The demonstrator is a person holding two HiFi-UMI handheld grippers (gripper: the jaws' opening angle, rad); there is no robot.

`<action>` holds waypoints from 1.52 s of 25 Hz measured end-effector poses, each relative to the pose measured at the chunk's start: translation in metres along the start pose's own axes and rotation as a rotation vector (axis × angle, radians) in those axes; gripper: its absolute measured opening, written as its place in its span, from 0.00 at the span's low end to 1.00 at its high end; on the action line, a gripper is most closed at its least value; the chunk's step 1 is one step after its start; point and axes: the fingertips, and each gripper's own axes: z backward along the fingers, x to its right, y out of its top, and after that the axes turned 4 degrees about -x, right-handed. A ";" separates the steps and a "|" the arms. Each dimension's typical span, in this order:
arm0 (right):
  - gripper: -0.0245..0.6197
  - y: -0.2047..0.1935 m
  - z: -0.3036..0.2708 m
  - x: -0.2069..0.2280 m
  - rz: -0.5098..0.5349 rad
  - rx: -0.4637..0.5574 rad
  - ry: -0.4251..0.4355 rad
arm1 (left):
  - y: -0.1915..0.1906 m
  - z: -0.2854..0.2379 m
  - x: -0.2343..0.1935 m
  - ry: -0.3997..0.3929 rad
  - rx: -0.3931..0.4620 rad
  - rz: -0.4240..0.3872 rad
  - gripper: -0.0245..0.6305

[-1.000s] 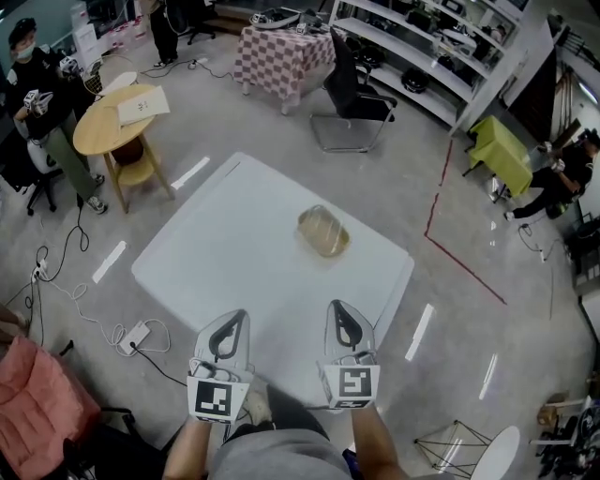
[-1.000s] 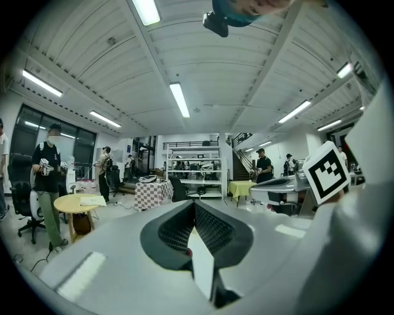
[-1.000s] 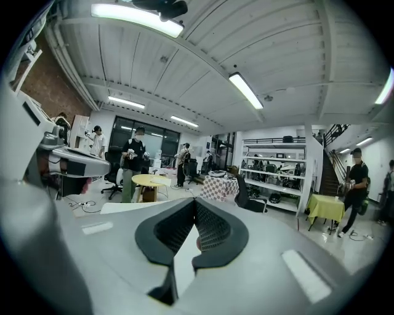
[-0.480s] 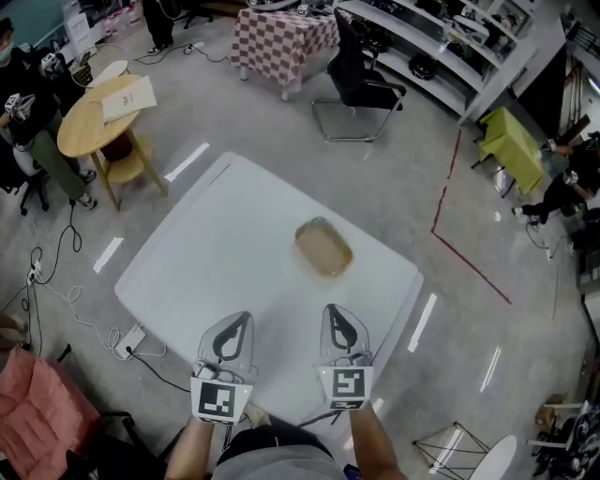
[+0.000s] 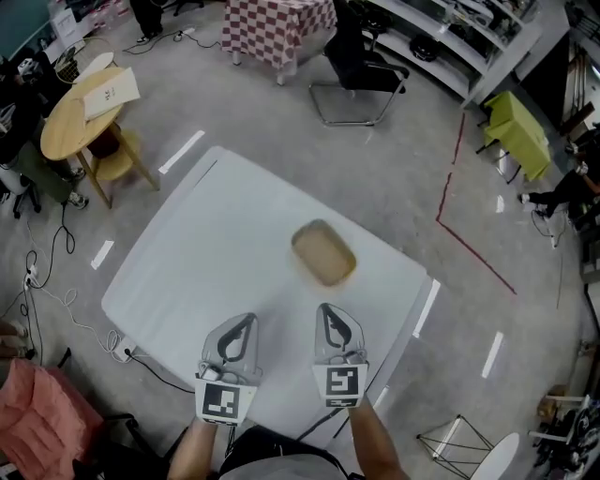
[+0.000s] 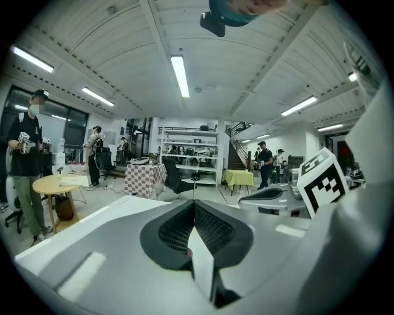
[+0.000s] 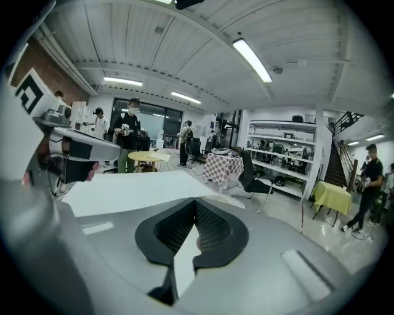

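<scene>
Dish: one tan, oval, shallow dish with rounded corners and a paler rim. What it is made of cannot be told.
Dish position: on the white table, right of its middle and toward the far edge, with bare table all round it. It is well apart from both grippers.
Left gripper: the left gripper is over the table's near edge, pointing toward the dish. In the left gripper view its jaws are clenched tip to tip with nothing between them.
Right gripper: the right gripper is just beside the left one and is the nearer of the two to the dish. Its jaws are pressed together on nothing.
Count: one dish, one white table, two grippers.
Markings: one black-and-white square marker faces up on each gripper's cube. They carry patterns, not letters.
Round table: one wooden round table stands far left, with a sheet of paper on it. Its print is too small to read.
Other furniture: one table with a checked cloth, one black chair and one table with a yellow-green cover.
Floor: a red line runs to the right of the white table.
</scene>
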 end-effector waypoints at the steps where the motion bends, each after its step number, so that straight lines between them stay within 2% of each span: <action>1: 0.04 -0.003 -0.005 0.000 0.001 -0.005 0.003 | -0.003 -0.005 -0.002 -0.003 -0.005 0.000 0.06; 8: 0.04 -0.020 -0.037 0.002 0.009 -0.032 0.009 | -0.031 -0.034 -0.013 -0.023 -0.045 0.006 0.05; 18: 0.04 -0.035 -0.058 0.003 0.078 -0.040 0.003 | -0.058 -0.057 -0.015 -0.052 -0.076 0.018 0.05; 21: 0.05 -0.032 -0.059 0.004 0.136 -0.035 -0.025 | -0.062 -0.056 -0.018 -0.048 -0.086 0.022 0.05; 29: 0.27 -0.024 -0.070 0.002 0.345 -0.045 -0.096 | -0.064 -0.052 -0.023 -0.033 -0.098 0.038 0.05; 38: 0.51 -0.045 -0.089 -0.007 0.481 -0.125 -0.057 | -0.066 -0.053 -0.028 -0.033 -0.103 0.040 0.06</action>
